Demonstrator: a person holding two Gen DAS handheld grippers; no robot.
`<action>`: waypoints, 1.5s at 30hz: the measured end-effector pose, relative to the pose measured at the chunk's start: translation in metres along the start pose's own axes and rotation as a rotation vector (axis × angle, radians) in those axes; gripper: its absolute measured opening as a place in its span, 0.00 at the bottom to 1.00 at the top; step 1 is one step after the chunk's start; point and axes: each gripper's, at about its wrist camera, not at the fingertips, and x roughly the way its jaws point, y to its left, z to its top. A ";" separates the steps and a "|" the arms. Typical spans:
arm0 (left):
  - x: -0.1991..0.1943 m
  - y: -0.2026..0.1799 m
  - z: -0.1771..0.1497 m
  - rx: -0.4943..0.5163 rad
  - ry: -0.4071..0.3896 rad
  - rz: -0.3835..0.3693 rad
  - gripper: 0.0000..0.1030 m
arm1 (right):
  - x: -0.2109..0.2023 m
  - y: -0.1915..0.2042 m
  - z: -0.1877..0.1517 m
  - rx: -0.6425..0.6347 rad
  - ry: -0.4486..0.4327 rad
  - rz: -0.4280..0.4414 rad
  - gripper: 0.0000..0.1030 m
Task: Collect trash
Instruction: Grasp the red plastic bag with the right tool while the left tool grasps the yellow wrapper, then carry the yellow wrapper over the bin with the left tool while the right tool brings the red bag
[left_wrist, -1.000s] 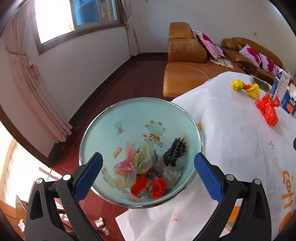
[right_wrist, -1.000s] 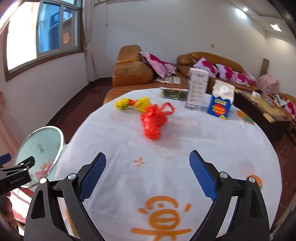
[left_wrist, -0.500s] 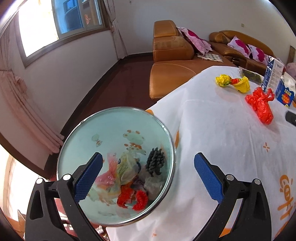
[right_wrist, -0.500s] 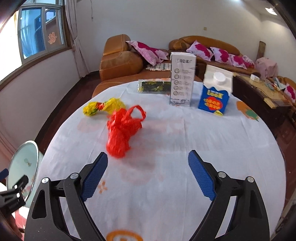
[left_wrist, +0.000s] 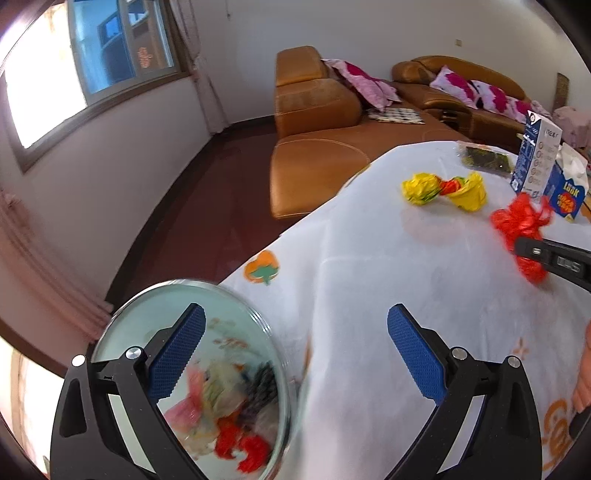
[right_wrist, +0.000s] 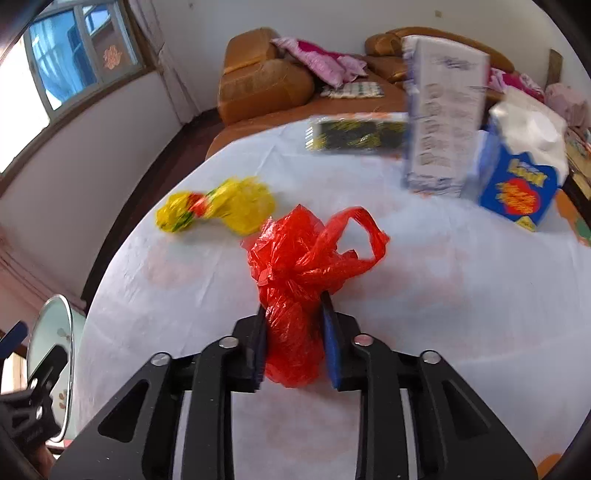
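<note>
- The right claw (right_wrist: 293, 343) is closing, and the red plastic bag (right_wrist: 295, 295) is squeezed between its two blue pads (right_wrist: 330, 354).
- The pads are seen pressing on the lower, thicker part of the bag, one on each side.
- The bag is lying on the white table cloth (right_wrist: 443, 295), and its long shape runs straight away from the claw, with its loop handles at the far end.
- So the bag is caught across its thin side, not along its length.
- The bag is not yet lifted, it seems; its bottom looks to be resting on the cloth.
- The yellow crumpled bag (right_wrist: 218, 206) is left just beyond and to the left of the red one, apart from it.
- Farther back, a white carton (right_wrist: 443, 122), a blue box (right_wrist: 521, 188) and a dark packet (right_wrist: 354, 134) are seen standing or lying on the table.
- The left claw (left_wrist: 295, 354) is held wide open, and nothing is between its pads.
- The round bin (left_wrist: 192, 369), with trash already in it, is seen under the left claw, beside the table edge.
- The bin lies to the left of the red bag, so the bag probably has to be carried that way next.
- The right claw is the nearer one to the bags; the left one is nearer to the bin.
</note>
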 end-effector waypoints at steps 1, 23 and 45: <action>0.003 -0.004 0.004 0.003 -0.002 -0.017 0.94 | -0.007 -0.008 0.001 0.006 -0.019 -0.009 0.24; 0.104 -0.133 0.099 0.460 0.002 -0.338 0.35 | -0.034 -0.113 -0.005 0.157 -0.102 -0.041 0.25; -0.050 -0.081 0.003 0.145 -0.063 -0.112 0.28 | -0.070 -0.057 -0.030 -0.029 -0.192 -0.033 0.25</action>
